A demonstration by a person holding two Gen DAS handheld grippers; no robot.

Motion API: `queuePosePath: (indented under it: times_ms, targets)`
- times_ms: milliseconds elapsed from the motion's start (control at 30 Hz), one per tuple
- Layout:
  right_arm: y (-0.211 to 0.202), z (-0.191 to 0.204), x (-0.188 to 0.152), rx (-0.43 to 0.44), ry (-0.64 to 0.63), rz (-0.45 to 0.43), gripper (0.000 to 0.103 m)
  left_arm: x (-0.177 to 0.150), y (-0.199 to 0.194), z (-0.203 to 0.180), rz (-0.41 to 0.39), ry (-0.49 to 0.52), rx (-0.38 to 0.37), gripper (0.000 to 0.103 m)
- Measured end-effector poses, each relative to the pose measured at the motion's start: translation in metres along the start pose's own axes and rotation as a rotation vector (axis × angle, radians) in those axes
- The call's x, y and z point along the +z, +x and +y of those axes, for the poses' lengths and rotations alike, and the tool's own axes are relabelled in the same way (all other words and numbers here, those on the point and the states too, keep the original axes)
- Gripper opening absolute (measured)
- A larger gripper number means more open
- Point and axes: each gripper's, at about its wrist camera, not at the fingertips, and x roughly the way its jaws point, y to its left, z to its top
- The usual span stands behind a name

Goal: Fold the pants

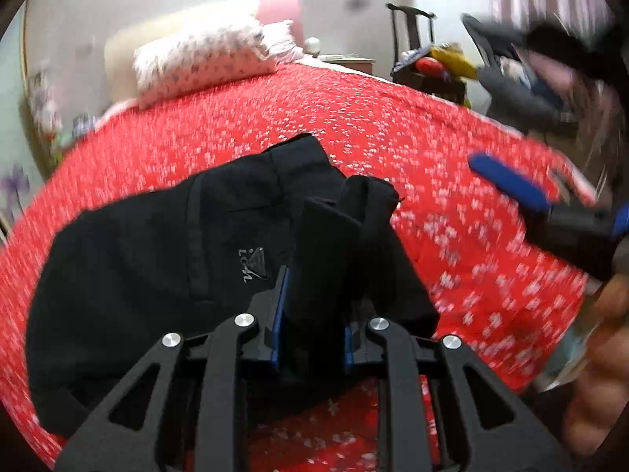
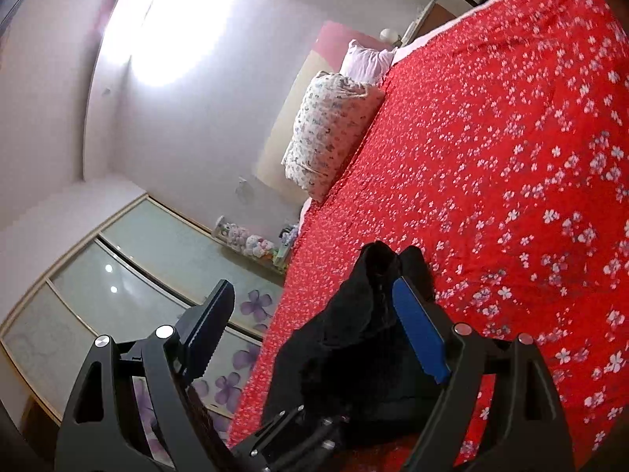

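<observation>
black pants (image 1: pixel 157 267) are lying bunched on the red floral bedspread (image 1: pixel 393 126), near the foot end, well apart from the pillow (image 1: pixel 204 59) at the head. the left gripper (image 1: pixel 314 306) is clamping a thick wad of the black fabric between its blue pads, jaws nearly together around it, with the cloth end poking up past the fingertips. the right gripper (image 2: pixel 310 326) is standing wide apart and gripping nothing; in its own view the black cloth is sitting low between the jaws, close against the blue pad side, but the pads aren't pressing it. from the left view that same right gripper (image 1: pixel 550 212) is showing blurred off to the right, above the bedspread, with part of a hand (image 1: pixel 593 354) behind it. judging progress: the garment is looking doubled over at least once, logo panel facing up and one layer draped over another, but it's still lumpy, edges aren't lined up, and one end is hanging in the clamp rather than lying flat. so i'm reading this as mid-fold, not finished. what's left, as far as i can tell: laying the held end down, releasing it, flattening the stack, maybe one more fold. can't tell where the legs and waistband sit in the pile.
</observation>
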Motion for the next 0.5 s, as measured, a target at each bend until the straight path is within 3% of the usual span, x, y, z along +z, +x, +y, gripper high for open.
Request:
queuePosePath:
  times_ms: [167, 267, 333, 400, 433, 467, 500]
  targets:
    - [0.003, 0.001, -0.002, -0.019, -0.007, 0.004, 0.085, 0.001, -0.003, 0.000, -0.006, 0.051, 0.011, 0.028]
    - [0.001, 0.002, -0.002, -0.031, -0.019, 0.002, 0.085, 0.000, -0.017, 0.012, -0.013, -0.012, -0.098, 0.056]
    - [0.002, 0.000, -0.001, -0.037, -0.024, -0.004, 0.085, -0.001, -0.037, 0.022, -0.075, -0.063, -0.187, 0.088]
    - [-0.001, 0.000, 0.000, -0.031, -0.028, -0.008, 0.085, -0.003, -0.066, 0.039, -0.158, -0.113, -0.284, 0.099]
    - [-0.003, 0.002, 0.000, -0.013, -0.037, -0.010, 0.085, -0.005, -0.080, 0.052, -0.195, -0.140, -0.308, 0.100]
    - [-0.004, 0.004, -0.001, 0.002, -0.049, -0.008, 0.085, -0.006, -0.089, 0.065, -0.220, -0.162, -0.299, 0.101]
    - [-0.004, 0.009, -0.002, 0.028, -0.069, 0.004, 0.085, -0.008, -0.098, 0.087, -0.240, -0.192, -0.232, 0.101]
